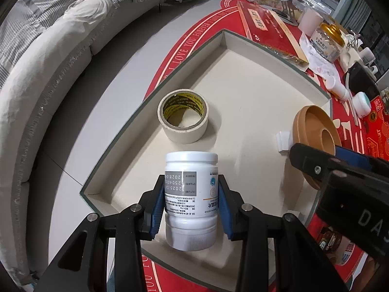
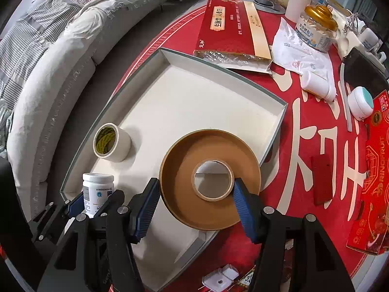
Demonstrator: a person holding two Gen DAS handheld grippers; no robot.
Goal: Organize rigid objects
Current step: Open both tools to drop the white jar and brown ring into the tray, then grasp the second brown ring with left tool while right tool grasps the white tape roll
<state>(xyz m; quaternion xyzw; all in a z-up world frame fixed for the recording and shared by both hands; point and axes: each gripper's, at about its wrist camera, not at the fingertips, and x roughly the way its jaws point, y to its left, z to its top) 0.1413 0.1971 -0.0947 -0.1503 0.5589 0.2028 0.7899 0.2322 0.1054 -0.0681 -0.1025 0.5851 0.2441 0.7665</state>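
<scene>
Left wrist view: left hand-held gripper [image 1: 190,203] clamps white bottle [image 1: 191,194]; right hand-held gripper [image 2: 197,204] apparently grips brown tape roll [image 2: 210,178].

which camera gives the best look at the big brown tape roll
The right wrist view. There the big brown tape roll shows whole, face-on, with the right gripper closed across one side of its ring. The left wrist view shows only part of it, edge-on at the right, cut off by the other gripper's body.
</scene>
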